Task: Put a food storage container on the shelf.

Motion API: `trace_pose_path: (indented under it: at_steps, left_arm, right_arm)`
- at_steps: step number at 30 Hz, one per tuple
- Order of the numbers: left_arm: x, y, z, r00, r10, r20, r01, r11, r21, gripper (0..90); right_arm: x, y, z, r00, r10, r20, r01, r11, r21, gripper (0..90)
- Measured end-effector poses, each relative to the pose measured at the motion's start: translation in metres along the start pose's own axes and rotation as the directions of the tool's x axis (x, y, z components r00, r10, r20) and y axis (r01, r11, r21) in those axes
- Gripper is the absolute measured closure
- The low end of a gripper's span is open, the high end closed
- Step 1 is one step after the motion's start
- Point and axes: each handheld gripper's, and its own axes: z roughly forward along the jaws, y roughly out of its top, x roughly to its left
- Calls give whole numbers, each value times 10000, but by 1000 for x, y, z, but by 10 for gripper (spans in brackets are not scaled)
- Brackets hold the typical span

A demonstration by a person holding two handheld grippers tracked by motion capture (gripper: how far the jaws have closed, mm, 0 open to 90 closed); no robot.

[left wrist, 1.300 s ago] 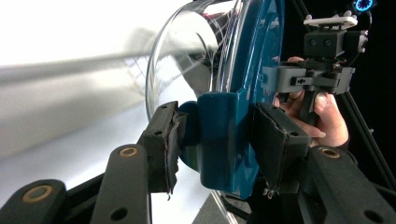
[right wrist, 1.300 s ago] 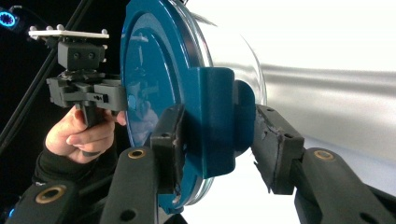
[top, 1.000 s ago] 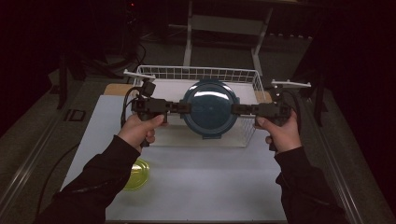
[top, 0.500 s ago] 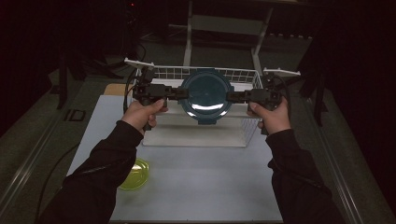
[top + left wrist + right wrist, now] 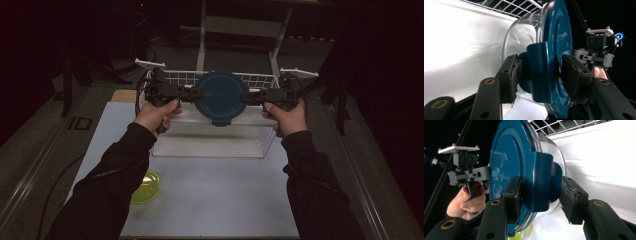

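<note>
A round clear glass container with a dark blue lid point(image 5: 220, 97) hangs tilted on edge above the wire basket point(image 5: 175, 76), its lid facing the camera. My left gripper point(image 5: 197, 93) grips the lid's left clasp, and in the left gripper view point(image 5: 539, 75) its pads press the blue clasp point(image 5: 536, 65) from both sides. My right gripper point(image 5: 247, 97) holds the opposite clasp point(image 5: 541, 182) the same way point(image 5: 540, 192). Both pairs of jaws have just been opening slightly, with the clasps still between them.
The white wire basket stands on a pale base point(image 5: 210, 145) at the back of the white table point(image 5: 215, 200). A yellow-green bowl point(image 5: 145, 186) lies near the front left, partly under the left sleeve. Dark stands and cables surround the table.
Both hands have carried the container away from the person, farther over the basket. The grip on both clasps looks unchanged.
</note>
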Motion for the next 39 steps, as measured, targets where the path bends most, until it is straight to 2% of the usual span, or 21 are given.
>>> trace_pose_path:
  at_steps: [6, 9, 11, 17, 18, 21, 25, 29, 31, 32, 35, 39]
  left_arm:
    - [9, 3, 6, 9993, -365, -106, 365, 9993, -41, 414]
    - [10, 2, 7, 9995, -272, -180, 269, 9995, -193, 397]
    - [8, 2, 8, 9994, -64, -337, 57, 9997, -218, 385]
    - [3, 2, 6, 9975, 265, -662, -279, 9994, -202, 377]
    - [3, 2, 6, 9974, 295, -664, -310, 9993, -206, 377]
    - [2, 0, 4, 9963, 453, -734, -474, 9985, -271, 376]
    - [-1, -3, -2, 9926, 706, -987, -749, 9964, -408, 375]
    - [-5, -6, -12, 9850, 1033, -1381, -1129, 9916, -636, 375]
    - [-8, -8, -17, 9747, 1299, -1819, -1449, 9868, -717, 375]
    - [-10, -9, -20, 9725, 1369, -1884, -1539, 9850, -785, 374]
    - [-15, -12, -27, 9720, 1479, -1824, -1666, 9817, -917, 375]
    - [-22, -17, -35, 9663, 1833, -1809, -2029, 9744, -965, 374]
  right_arm:
    - [-6, 3, 9, 9991, 424, -38, -423, 9989, 216, 475]
    - [-11, 2, 12, 9974, 687, -198, -681, 9973, 272, 457]
    - [-14, 3, 13, 9970, 724, -270, -713, 9967, 398, 447]
    - [-13, 3, 13, 9982, 563, -189, -552, 9971, 517, 420]
    - [-12, 3, 12, 9990, 447, -5, -446, 9977, 517, 386]
    - [-9, 3, 9, 9993, 299, 231, -307, 9988, 376, 396]
    - [1, 0, 6, 9982, -226, 554, 208, 9993, 319, 391]
    - [11, -3, 0, 9925, -769, 947, 750, 9969, 234, 386]
    - [15, -6, -4, 9910, -982, 912, 972, 9951, 154, 390]
    - [17, -7, -6, 9893, -1105, 954, 1093, 9939, 170, 391]
    - [24, -12, -10, 9842, -1423, 1054, 1419, 9898, 118, 393]
    - [32, -19, -16, 9786, -1823, 959, 1823, 9832, 87, 410]
